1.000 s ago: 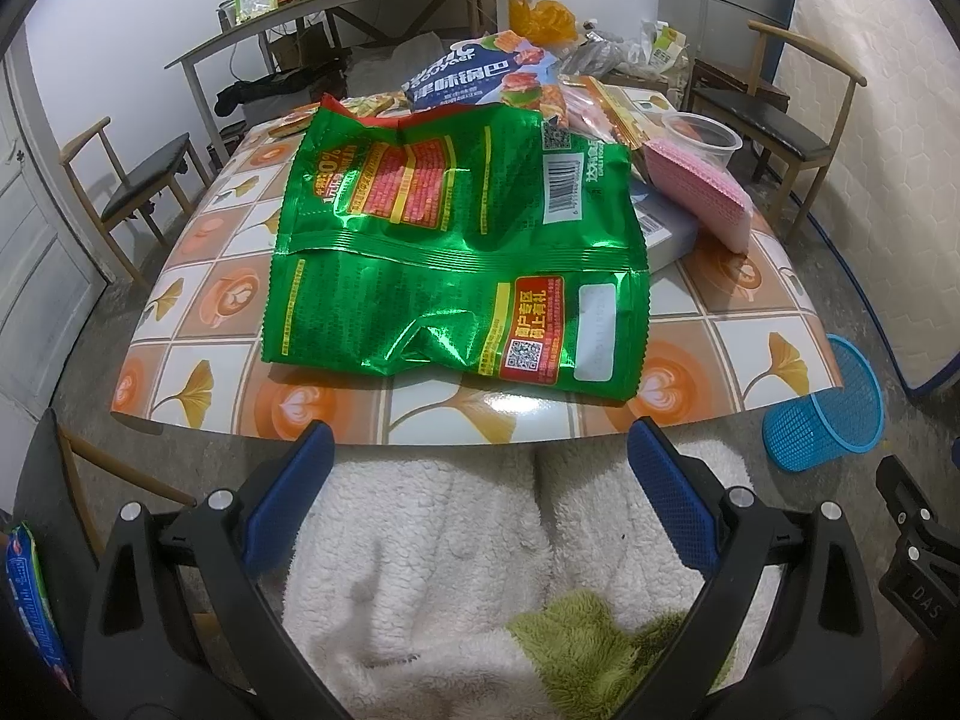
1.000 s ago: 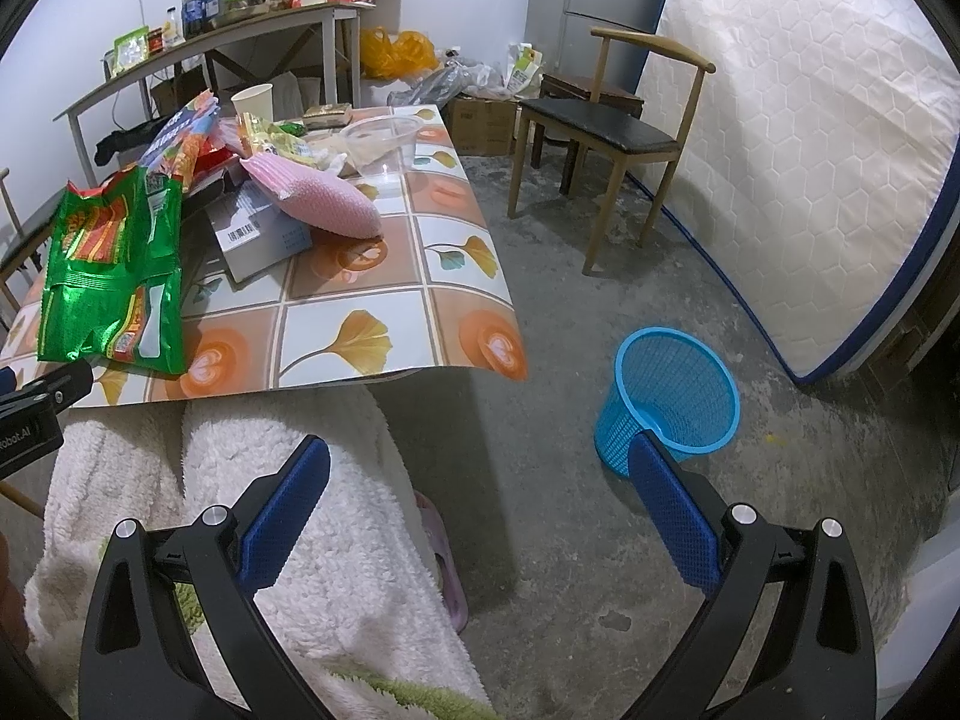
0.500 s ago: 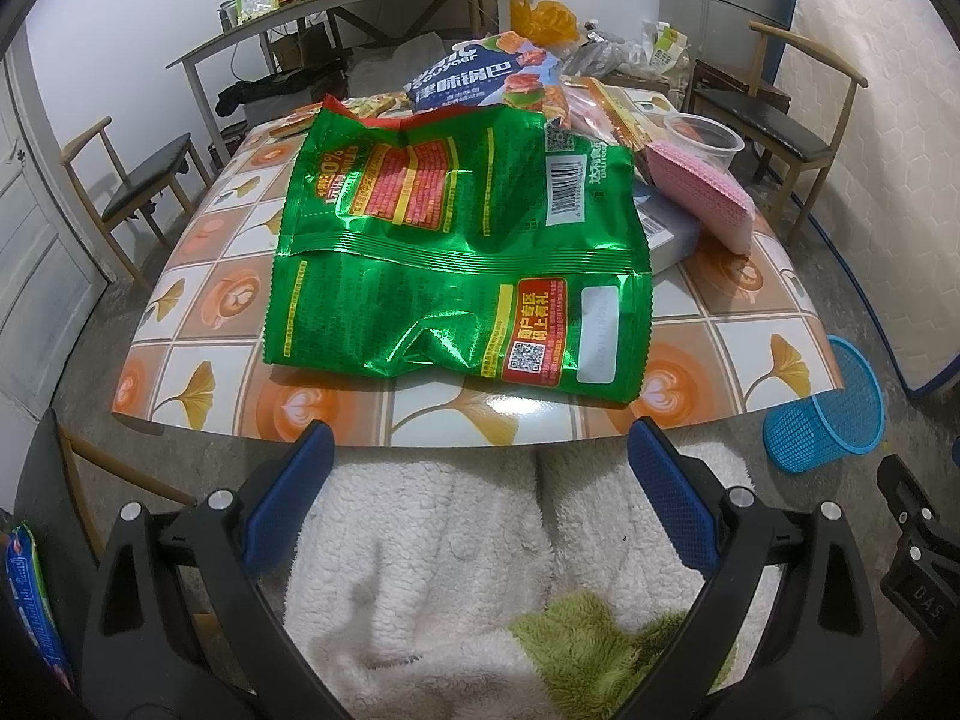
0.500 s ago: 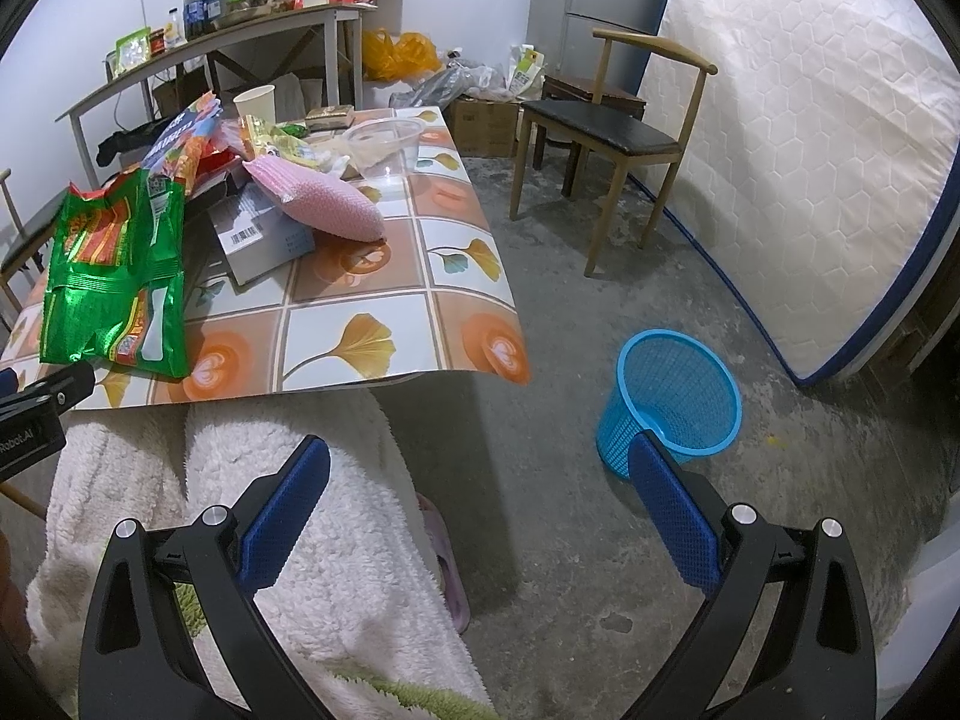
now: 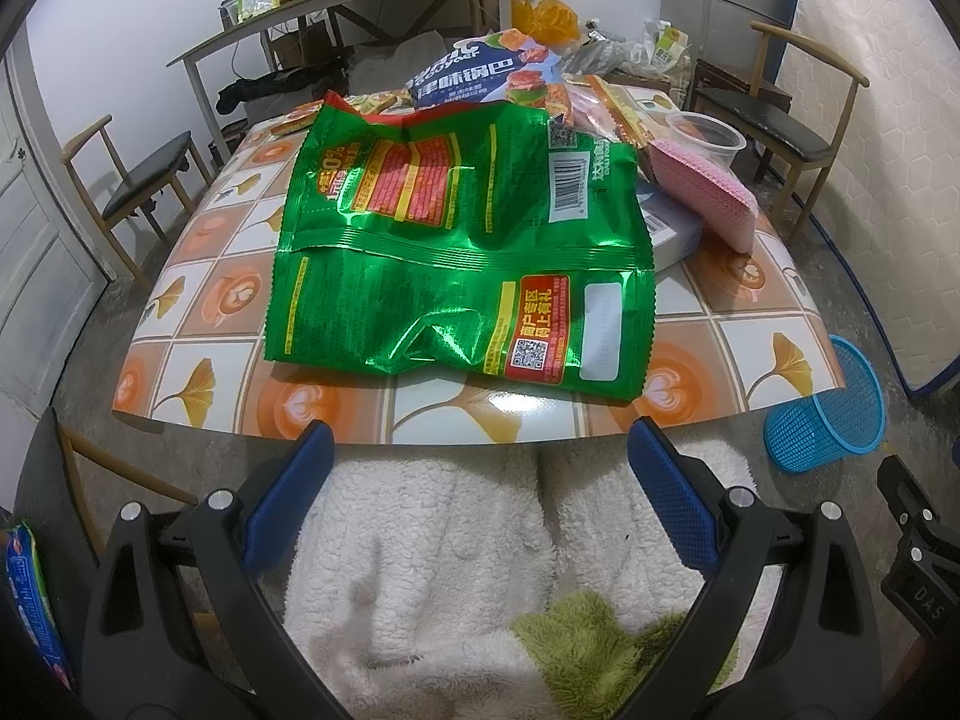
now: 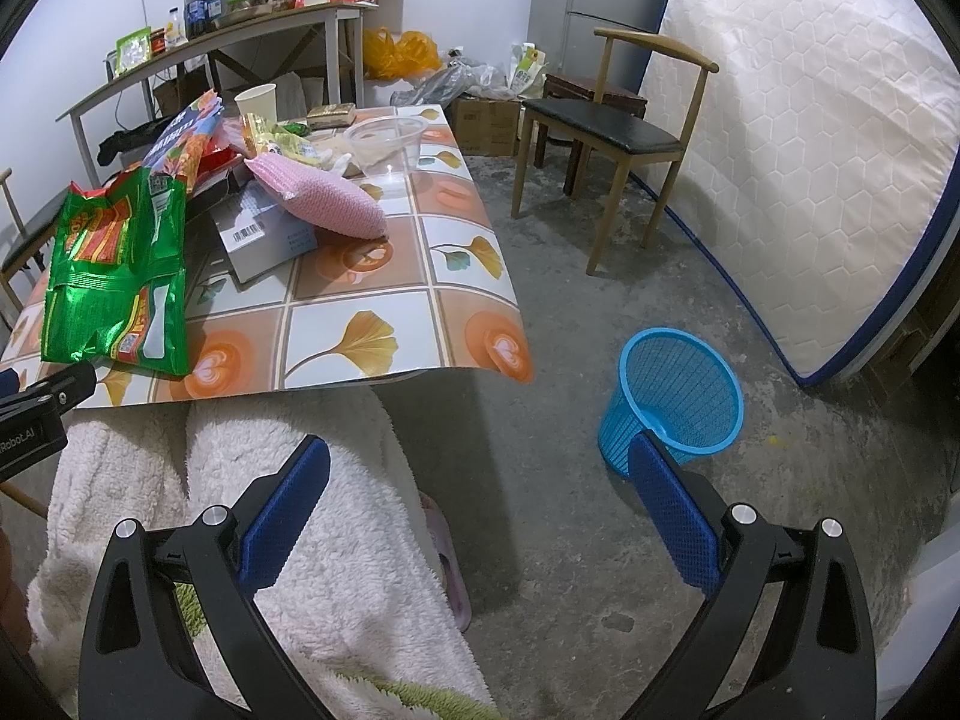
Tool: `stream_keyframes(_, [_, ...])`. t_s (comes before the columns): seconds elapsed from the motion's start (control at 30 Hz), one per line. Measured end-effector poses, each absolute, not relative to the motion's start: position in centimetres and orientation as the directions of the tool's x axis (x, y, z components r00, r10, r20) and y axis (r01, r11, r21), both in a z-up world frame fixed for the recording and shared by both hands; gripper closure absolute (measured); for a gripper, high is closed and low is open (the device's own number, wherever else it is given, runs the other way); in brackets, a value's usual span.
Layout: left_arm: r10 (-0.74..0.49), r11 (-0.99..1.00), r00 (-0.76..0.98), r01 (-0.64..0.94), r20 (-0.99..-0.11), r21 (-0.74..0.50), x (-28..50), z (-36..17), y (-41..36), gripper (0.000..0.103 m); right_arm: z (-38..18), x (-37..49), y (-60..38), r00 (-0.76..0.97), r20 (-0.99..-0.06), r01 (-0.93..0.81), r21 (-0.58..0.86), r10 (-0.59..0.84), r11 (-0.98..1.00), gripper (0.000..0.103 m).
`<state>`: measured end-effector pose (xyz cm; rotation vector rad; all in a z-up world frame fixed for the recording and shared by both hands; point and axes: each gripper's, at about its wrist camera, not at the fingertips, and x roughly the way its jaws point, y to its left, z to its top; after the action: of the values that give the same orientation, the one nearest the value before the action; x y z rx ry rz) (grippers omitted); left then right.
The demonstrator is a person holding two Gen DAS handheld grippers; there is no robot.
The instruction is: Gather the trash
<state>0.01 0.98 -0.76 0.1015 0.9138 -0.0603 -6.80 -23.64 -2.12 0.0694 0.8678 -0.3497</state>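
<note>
Left wrist view: crinkled foil green bag [image 5: 462, 246] on glossy tiled table [image 5: 738, 324].

Your left gripper [image 5: 477, 495] is held low over your lap, jaws spread wide with nothing between the blue pads [image 5: 288, 495], fingers pointing toward the far side. Your right gripper [image 6: 477, 510] sits just to its right, also wide apart and empty, angled slightly rightward, its pads [image 6: 675, 522] near your right thigh.

A green snack bag [image 5: 462, 252] is laid flat (barcode up) on the tiled table [image 5: 198, 372], beyond the wide-spread left gripper [image 5: 480, 462].
</note>
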Motion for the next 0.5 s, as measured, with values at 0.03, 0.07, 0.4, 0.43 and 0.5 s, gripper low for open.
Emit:
stream_keyframes(0.03, [-0.009,0.994,0.609,0.095,-0.793,0.061,0.0,-0.7,1.0,0.009,-2.1,-6.8,-23.6,0.593,-0.757,0.328,-0.081,-0.273,0.941,0.006])
stream_keyframes(0.07, [-0.009,0.994,0.609,0.095,-0.793,0.061,0.0,-0.8,1.0,0.009,-2.1,-6.8,-23.6,0.594,-0.757,0.329,-0.08,-0.272,0.941,0.006])
stream_keyframes(0.4, [-0.008,0.994,0.607,0.094,-0.795,0.062,0.1,-1.2,1.9,0.009,-2.3,-6.7,-23.4,0.594,-0.758,0.327,-0.078,-0.27,0.942,0.006])
stream_keyframes(0.43, [-0.008,0.994,0.606,0.094,-0.795,0.062,0.1,-1.3,2.0,0.009,-2.4,-6.7,-23.3,0.594,-0.759,0.326,-0.077,-0.268,0.942,0.006])
stream_keyframes(0.5, [-0.006,0.994,0.605,0.092,-0.796,0.063,0.2,-1.4,2.0,0.009,-2.6,-6.6,-23.2,0.596,-0.76,0.321,-0.071,-0.259,0.944,0.006])
